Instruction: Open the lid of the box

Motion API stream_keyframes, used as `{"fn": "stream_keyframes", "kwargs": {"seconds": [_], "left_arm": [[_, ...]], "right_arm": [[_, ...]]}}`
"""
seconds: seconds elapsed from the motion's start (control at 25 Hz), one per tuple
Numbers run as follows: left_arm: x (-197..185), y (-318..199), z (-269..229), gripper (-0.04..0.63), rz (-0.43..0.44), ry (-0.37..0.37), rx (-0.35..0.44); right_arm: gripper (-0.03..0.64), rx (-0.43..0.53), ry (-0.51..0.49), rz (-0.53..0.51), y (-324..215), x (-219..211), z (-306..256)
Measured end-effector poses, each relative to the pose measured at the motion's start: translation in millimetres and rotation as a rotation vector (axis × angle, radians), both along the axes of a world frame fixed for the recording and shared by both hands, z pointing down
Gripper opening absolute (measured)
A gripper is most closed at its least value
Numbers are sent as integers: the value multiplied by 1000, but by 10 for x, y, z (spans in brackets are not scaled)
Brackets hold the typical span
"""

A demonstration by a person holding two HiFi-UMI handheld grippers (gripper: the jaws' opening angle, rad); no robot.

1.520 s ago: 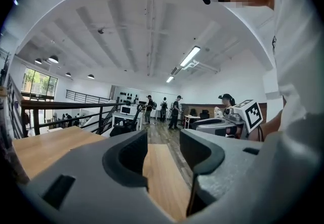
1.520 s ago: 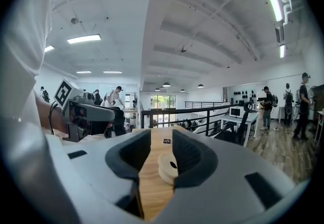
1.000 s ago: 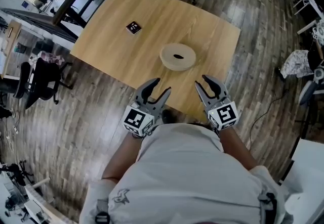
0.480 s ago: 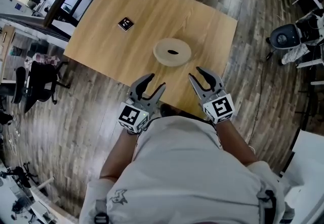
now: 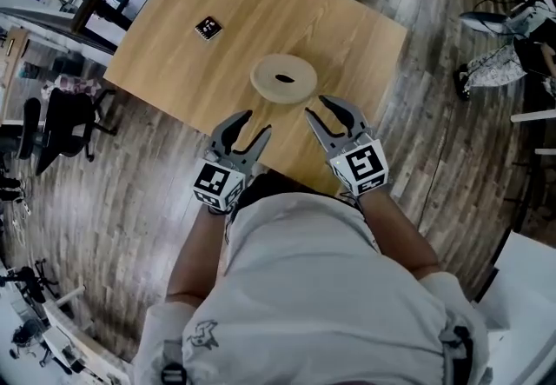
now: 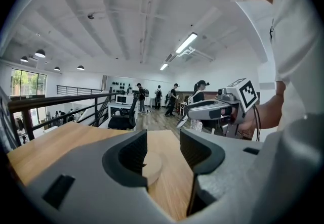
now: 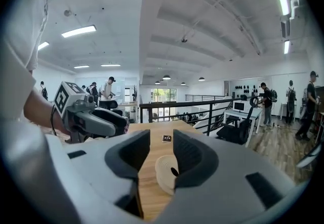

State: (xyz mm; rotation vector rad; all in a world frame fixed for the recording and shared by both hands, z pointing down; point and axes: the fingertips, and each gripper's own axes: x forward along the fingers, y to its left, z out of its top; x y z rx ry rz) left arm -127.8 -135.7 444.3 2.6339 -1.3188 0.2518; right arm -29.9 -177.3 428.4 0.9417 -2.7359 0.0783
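Gaping empty, left hand-held gripper [image 5: 252, 122] and right hand-held gripper [image 5: 314, 105] face the box [image 5: 283, 78], card [image 5: 208, 27] beyond.

Round box [image 7: 163, 173] half behind right gripper's [image 7: 161, 142] jaws; black card's [image 5: 207, 27] print too small

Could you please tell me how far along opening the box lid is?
Done: nothing yet; the round beige box sits closed on the light wooden table. In hand: the left gripper and right gripper hover at the table's near edge, jaws apart and empty, the right's just opened wider, both short of the box. Left: reach it, grip the lid, lift it off.
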Motion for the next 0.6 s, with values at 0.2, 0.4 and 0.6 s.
{"fn": "stream_keyframes", "kwargs": {"seconds": [0.2,0.4,0.6], "left_arm": [[-83,-40,235,199,-22,-34,-39],[-241,-184,442,206,-8,-32,-76],[-363,-380,708,223,36,-26,-132]], "right_arm": [[160,-55,54,-37,-57,-83,231],[167,-114,106,-49,-130,-239,478],[170,-167,153,-42,-240,-403,721]]}}
